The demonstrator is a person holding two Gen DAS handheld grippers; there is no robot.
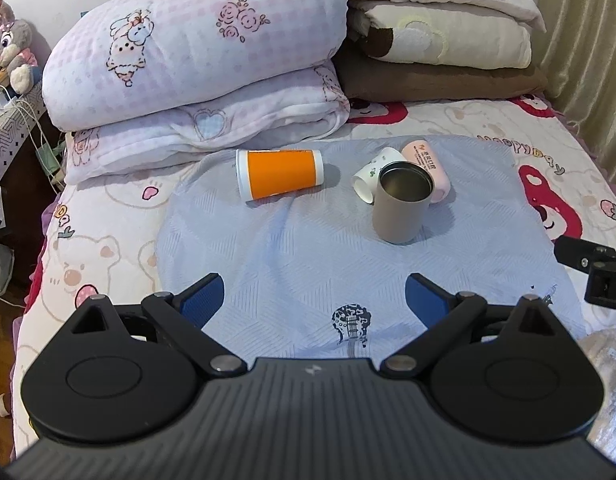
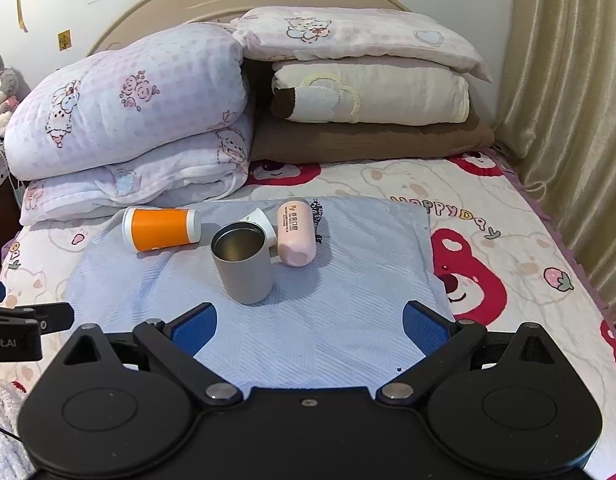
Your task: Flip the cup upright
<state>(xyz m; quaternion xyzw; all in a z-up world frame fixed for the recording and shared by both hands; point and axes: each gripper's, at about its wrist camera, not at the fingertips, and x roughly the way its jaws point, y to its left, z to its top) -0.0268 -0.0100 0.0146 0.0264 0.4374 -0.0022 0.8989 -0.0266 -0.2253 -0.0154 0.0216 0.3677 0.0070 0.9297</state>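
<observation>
On a light blue cloth (image 1: 308, 248) (image 2: 327, 320) on the bed, a grey metal cup (image 1: 401, 204) (image 2: 244, 266) stands upright, mouth up. An orange-and-white cup (image 1: 280, 174) (image 2: 162, 229) lies on its side at the left. A white patterned cup (image 1: 373, 176) (image 2: 264, 220) and a pink cup (image 1: 427, 168) (image 2: 296, 236) lie on their sides behind the grey cup. My left gripper (image 1: 313, 300) is open and empty, short of the cups. My right gripper (image 2: 309, 328) is open and empty, just in front of the grey cup.
Folded pink-checked quilts (image 1: 196, 64) (image 2: 128, 120) and stacked pillows (image 1: 447, 40) (image 2: 367, 92) lie at the head of the bed. A curtain (image 2: 567, 120) hangs on the right. A side table with cables (image 1: 12, 120) stands left. The other gripper's body shows at each view's edge (image 1: 595, 272) (image 2: 24, 328).
</observation>
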